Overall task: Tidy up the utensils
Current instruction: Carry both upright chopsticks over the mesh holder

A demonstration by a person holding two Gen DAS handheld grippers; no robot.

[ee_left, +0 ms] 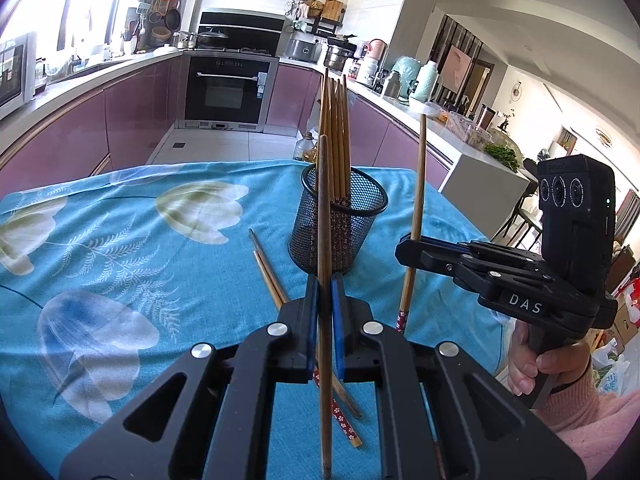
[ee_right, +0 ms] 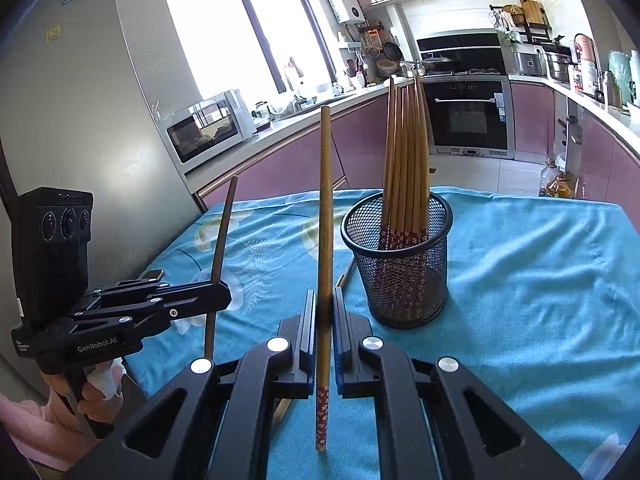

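Observation:
A black mesh cup [ee_left: 340, 224] [ee_right: 396, 276] stands on the blue floral tablecloth [ee_left: 140, 260] and holds several wooden chopsticks [ee_left: 336, 140] upright. My left gripper [ee_left: 324, 282] is shut on one chopstick [ee_left: 323, 208], held nearly upright just in front of the cup. My right gripper [ee_right: 324, 302] is shut on another upright chopstick [ee_right: 325, 200] with a red patterned end, left of the cup. In each wrist view the other gripper shows too: the right gripper [ee_left: 410, 246] beside the cup, the left gripper [ee_right: 222, 292] at the left. Loose chopsticks [ee_left: 270, 280] lie on the cloth.
Purple kitchen cabinets and an oven [ee_left: 228, 88] lie beyond the table's far edge. A microwave [ee_right: 208, 128] and a fridge [ee_right: 80, 120] stand to the left. An oil bottle [ee_right: 554, 184] sits on the floor. A hand [ee_left: 532, 364] in a pink sleeve holds the right gripper's handle.

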